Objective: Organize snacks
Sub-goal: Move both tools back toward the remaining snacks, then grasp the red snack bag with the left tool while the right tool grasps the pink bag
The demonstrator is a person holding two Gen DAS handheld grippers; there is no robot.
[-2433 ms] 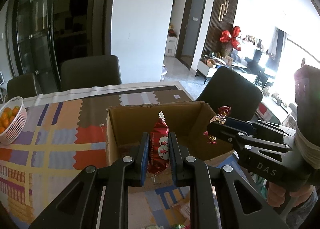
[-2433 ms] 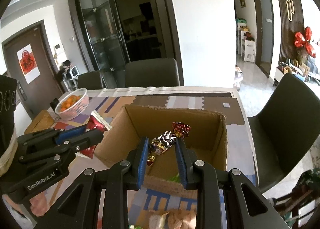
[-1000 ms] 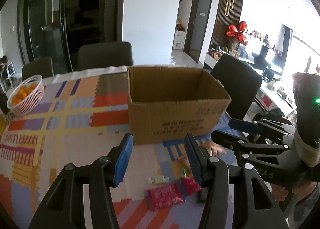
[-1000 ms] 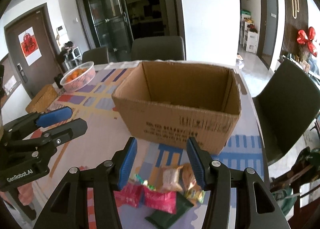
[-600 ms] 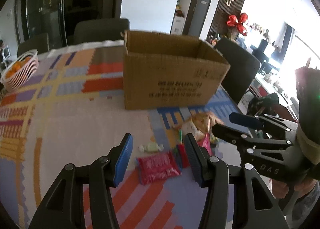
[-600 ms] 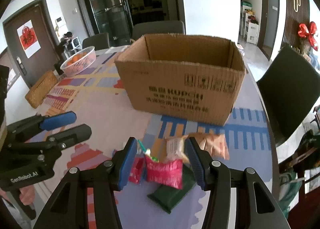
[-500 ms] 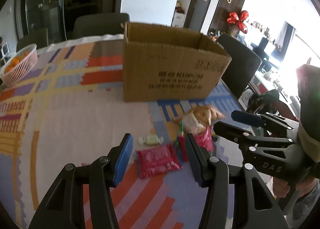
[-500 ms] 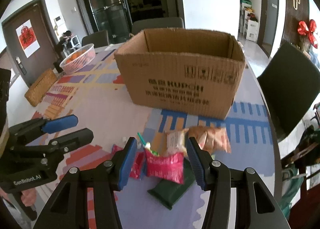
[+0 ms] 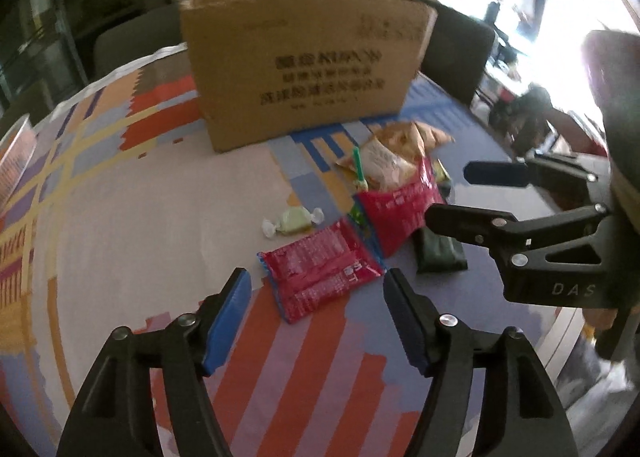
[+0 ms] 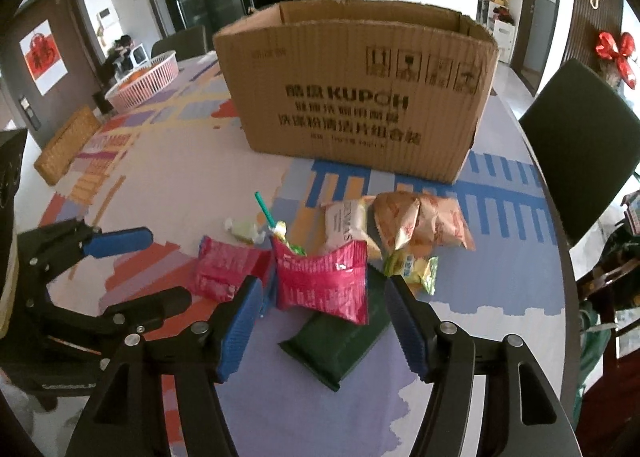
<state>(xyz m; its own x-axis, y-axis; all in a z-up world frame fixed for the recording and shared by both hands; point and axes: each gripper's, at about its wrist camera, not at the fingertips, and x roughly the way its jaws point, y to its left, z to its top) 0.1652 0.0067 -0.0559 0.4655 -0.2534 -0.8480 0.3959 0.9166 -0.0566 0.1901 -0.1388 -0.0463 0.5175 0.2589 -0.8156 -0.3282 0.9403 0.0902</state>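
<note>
1. Nearest, the left tongs [image 9: 316, 289] are opening, nothing between the blue pads; they hang above a flat red packet [image 9: 320, 271] lying on the worktop [image 9: 160, 217].
2. Likewise the right tongs [image 10: 322, 303] are opening and empty, poised over a pink pouch [image 10: 324, 281] that lies across a dark green packet [image 10: 336, 341].
3. Just beyond sits the rest of the loose pile: a pale green candy [image 9: 292, 220], a small yellow-green sachet [image 10: 414, 269], a white bag [image 10: 346, 225] and an orange crinkled bag [image 10: 420, 223], all touching or overlapping.
4. Farther back stands the cardboard box [image 10: 360, 97], open-topped, well apart from the pile; I judge it the place the snacks are meant to go.
5. Risk: the pouch overlaps the green packet, so closing low could pinch both or drag the neighbours along. The red packet lies flat, so pads may slide over its slick film instead of getting under an edge.
6. Risk: both tongs work near each other over one small pile, and a careless reach could knock them together.
7. Only the right view shows the sachet clearly, plus a pink basket [image 10: 146, 81] at the far edge and sharp box print; the left view is blurred but shows the candy unobstructed.
</note>
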